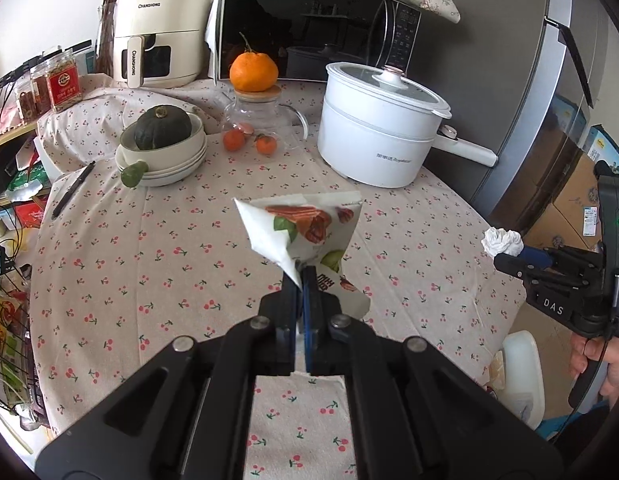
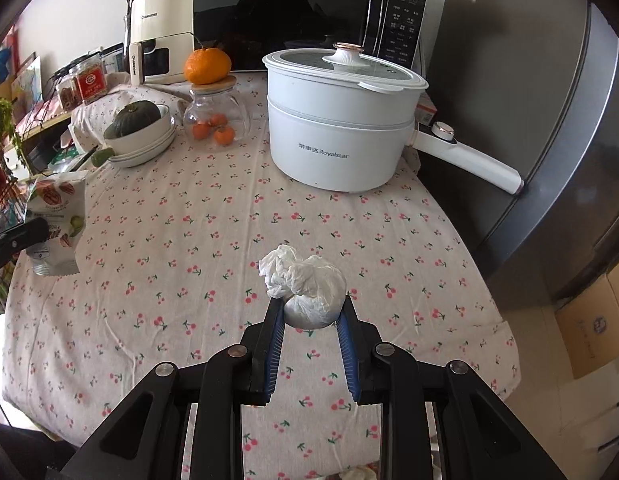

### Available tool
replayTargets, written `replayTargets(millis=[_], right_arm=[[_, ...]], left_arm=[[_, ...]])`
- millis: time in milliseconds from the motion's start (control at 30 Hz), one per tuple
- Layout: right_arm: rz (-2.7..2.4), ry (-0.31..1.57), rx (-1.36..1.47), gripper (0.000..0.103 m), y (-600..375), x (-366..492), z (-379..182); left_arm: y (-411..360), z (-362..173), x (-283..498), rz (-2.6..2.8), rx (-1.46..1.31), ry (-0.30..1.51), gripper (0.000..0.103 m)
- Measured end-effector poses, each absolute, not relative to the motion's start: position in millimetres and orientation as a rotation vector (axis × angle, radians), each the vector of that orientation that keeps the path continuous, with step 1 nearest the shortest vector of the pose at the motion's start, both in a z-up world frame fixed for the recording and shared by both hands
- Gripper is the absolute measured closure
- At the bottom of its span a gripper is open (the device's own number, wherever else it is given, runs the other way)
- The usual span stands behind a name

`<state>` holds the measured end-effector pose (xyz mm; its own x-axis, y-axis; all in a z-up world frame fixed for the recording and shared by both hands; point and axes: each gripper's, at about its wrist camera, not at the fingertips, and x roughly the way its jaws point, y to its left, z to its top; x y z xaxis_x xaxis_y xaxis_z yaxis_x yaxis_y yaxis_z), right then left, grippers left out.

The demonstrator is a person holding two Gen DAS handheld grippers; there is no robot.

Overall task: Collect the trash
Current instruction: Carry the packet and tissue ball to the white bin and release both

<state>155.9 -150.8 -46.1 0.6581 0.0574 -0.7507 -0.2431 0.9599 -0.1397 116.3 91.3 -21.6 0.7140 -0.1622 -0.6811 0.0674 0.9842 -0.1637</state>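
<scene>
My left gripper [image 1: 301,276] is shut on an empty white snack wrapper [image 1: 305,228] printed with nuts and green fruit, and holds it above the cherry-print tablecloth [image 1: 169,264]. The wrapper [image 2: 57,220] and the left gripper [image 2: 19,236] also show at the left edge of the right wrist view. My right gripper [image 2: 309,308] is shut on a crumpled white tissue ball [image 2: 305,288] and holds it over the table. The tissue [image 1: 503,242] and the right gripper [image 1: 509,258] also show at the right of the left wrist view.
At the back stand a white electric pot [image 2: 341,120] with a long handle, a glass jar [image 2: 215,116] with small oranges and an orange on top, stacked bowls [image 1: 165,156] with a green squash, a microwave [image 1: 317,24] and an air fryer [image 1: 161,28]. A pen [image 1: 73,190] lies at the left. A fridge [image 2: 549,160] stands at the right.
</scene>
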Motion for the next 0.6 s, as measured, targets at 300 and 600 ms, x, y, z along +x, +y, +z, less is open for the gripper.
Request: replayTargets(millis=[300,600], right_arm=[[0.169,0.87,-0.192,0.076,-191,101,-46],[0.091,0.942,-0.085,0.076,-256,66,-45]], left_arm=[[46,-18,77,-0.249,-0.083,0.746,0.1],[-5,-30,59,-0.394,-0.036,0.781,0.1]])
